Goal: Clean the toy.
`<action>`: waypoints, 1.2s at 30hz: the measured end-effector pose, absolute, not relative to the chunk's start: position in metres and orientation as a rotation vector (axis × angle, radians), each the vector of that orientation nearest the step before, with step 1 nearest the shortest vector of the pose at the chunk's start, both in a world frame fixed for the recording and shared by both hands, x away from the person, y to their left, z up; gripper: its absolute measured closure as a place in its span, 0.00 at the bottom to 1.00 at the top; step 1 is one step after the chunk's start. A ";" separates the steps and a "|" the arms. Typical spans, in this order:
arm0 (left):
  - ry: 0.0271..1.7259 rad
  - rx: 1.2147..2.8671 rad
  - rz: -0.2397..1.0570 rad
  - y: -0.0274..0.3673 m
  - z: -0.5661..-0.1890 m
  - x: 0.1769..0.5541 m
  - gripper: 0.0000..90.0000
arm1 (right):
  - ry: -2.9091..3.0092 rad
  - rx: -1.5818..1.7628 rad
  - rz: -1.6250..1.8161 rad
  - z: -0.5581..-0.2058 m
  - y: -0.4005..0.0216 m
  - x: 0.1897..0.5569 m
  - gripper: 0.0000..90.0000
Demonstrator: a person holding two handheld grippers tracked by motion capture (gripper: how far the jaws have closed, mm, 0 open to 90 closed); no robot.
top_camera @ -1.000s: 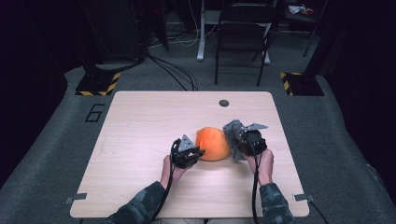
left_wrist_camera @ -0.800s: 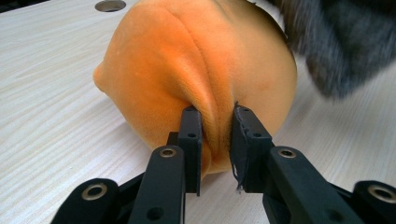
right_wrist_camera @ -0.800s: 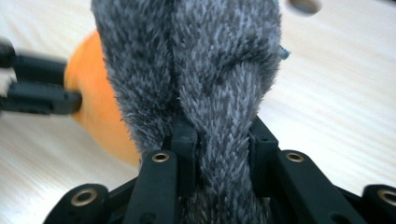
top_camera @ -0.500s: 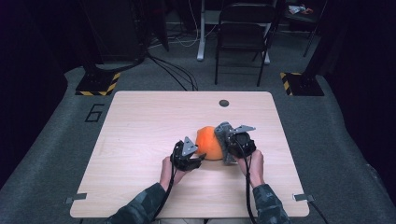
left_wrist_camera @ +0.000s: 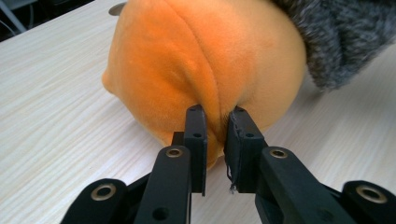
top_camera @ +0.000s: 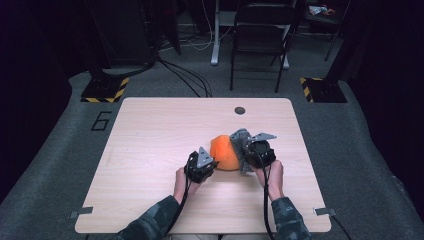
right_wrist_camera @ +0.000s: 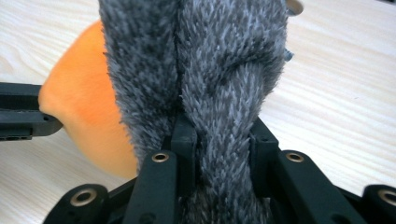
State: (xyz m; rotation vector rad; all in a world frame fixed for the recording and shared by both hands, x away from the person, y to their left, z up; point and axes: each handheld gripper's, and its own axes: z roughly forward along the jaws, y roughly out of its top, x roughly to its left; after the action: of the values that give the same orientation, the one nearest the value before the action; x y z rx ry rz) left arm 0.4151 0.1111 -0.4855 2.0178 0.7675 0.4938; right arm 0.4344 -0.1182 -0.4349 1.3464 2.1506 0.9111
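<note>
Left gripper is clamped on a pinch of the round orange plush toy; my jaws have just been closing, and in the left gripper view the pads nip a raised seam-fold low on the near side of the orange body. My right gripper is shut on the shaggy grey plush part of the same toy, the fur bunched thick between the pads.

From the high view the toy sits on the pale wooden table, right of centre and close to my edge, squarely between the two grippers. Its long axis runs across the table, orange end toward my left hand, grey end toward my right. Both hands are equally near, each already on its own end, so I judge the next move to be a pull or lift along that left-right line.
</note>
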 end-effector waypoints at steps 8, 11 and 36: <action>0.792 1.945 0.415 0.113 -0.474 0.413 0.89 | 2.169 1.220 1.015 -0.404 -0.098 0.417 0.78; 0.779 1.950 0.400 0.111 -0.473 0.410 0.89 | 2.197 1.185 1.006 -0.406 -0.081 0.411 0.78; 0.792 1.959 0.410 0.116 -0.481 0.417 0.95 | 2.183 1.278 0.864 -0.434 -0.100 0.428 0.78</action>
State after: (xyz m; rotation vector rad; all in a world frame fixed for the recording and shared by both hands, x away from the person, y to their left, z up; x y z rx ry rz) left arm 0.4167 0.1158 -0.4808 1.9587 0.7924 0.4096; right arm 0.4277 -0.1002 -0.4344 1.2780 2.1829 0.8641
